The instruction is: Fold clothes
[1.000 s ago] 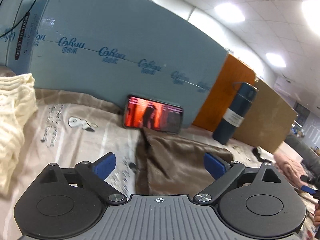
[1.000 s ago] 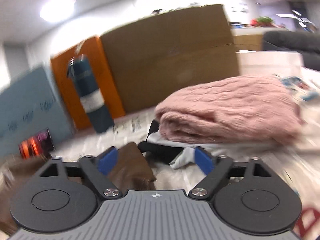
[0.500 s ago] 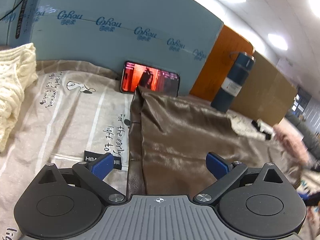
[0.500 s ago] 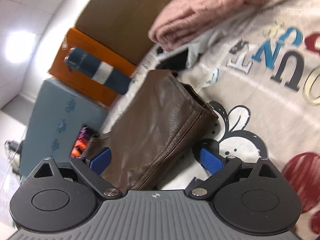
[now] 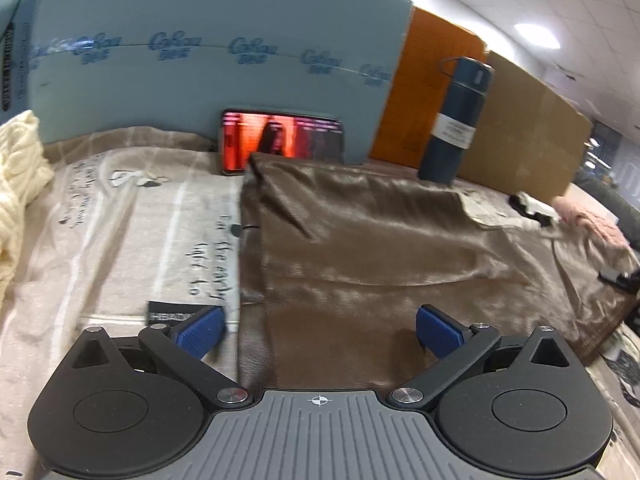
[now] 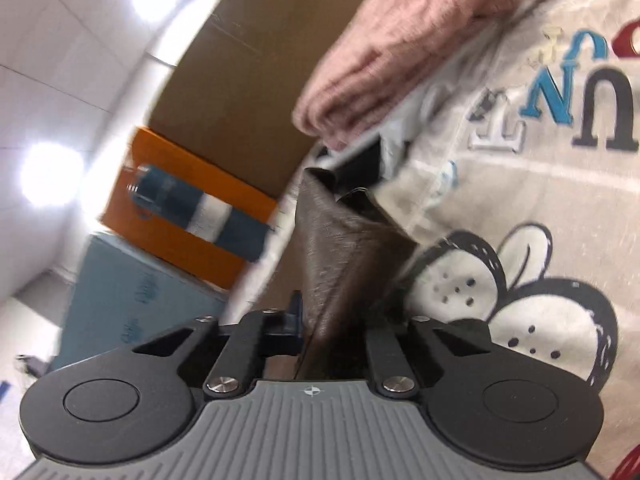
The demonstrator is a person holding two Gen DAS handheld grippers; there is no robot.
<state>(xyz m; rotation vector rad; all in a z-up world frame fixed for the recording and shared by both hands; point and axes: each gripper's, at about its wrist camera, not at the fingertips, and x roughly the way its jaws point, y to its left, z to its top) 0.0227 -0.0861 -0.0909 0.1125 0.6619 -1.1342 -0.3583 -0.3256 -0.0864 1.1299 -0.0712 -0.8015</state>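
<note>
A brown leather-look garment (image 5: 360,248) lies spread on the printed bed sheet (image 5: 120,240). My left gripper (image 5: 318,330) is open, just above the garment's near edge, its blue pads (image 5: 200,330) on either side of the fabric. My right gripper (image 6: 336,320) is shut on a bunched end of the same brown garment (image 6: 340,248), which stands up between the fingers. The right gripper's tip also shows at the far right of the left wrist view (image 5: 618,278).
A phone (image 5: 282,142) with a lit screen leans on a blue foam board (image 5: 200,60). A dark blue flask (image 5: 456,120) stands by orange and brown boards. A cream knit (image 5: 20,184) lies left. A folded pink knit (image 6: 400,48) lies beyond the garment.
My right gripper has closed on the end of the brown garment. My left gripper has come lower and closer over the garment's near edge, still open.
</note>
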